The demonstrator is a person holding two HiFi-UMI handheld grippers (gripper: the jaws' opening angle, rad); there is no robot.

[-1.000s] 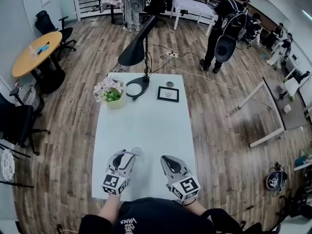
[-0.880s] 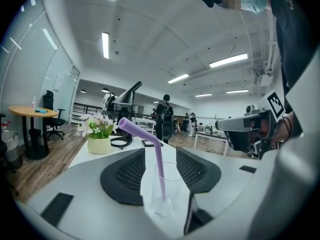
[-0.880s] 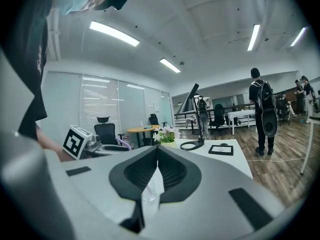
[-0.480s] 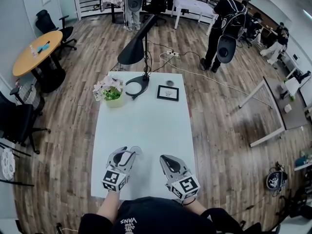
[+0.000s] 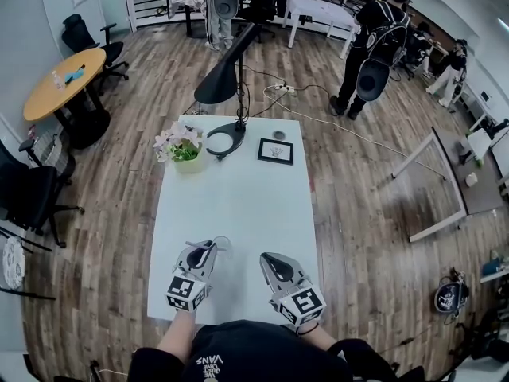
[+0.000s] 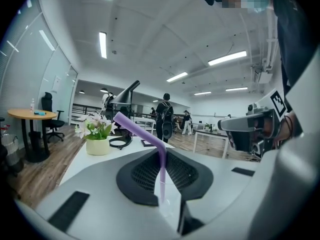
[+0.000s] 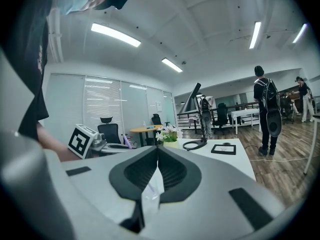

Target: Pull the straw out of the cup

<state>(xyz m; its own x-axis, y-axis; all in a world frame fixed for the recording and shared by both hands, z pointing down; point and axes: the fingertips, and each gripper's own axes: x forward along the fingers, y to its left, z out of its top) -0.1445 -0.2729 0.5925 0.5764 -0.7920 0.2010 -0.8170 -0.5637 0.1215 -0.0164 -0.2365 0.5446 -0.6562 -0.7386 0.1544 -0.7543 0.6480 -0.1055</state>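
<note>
L claw (image 6: pixel 161 154) has just closed narrow on the purple straw (image 6: pixel 142 130), which stands in the clear cup (image 5: pixel 222 244) on the bench (image 5: pixel 238 189). R claw (image 7: pixel 157 150) is shut, apart from the cup. Risk: nothing holds the cup, so it may lift or tip w/ the straw.

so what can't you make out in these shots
Contents of the cup: too small in head view; left gripper view shows only a clear sliver inside the left tool, whose jaws have just been closing onto the straw.
Image in the framed picture: too small, head view.
Small dark object beyond it: too small to name.
</note>
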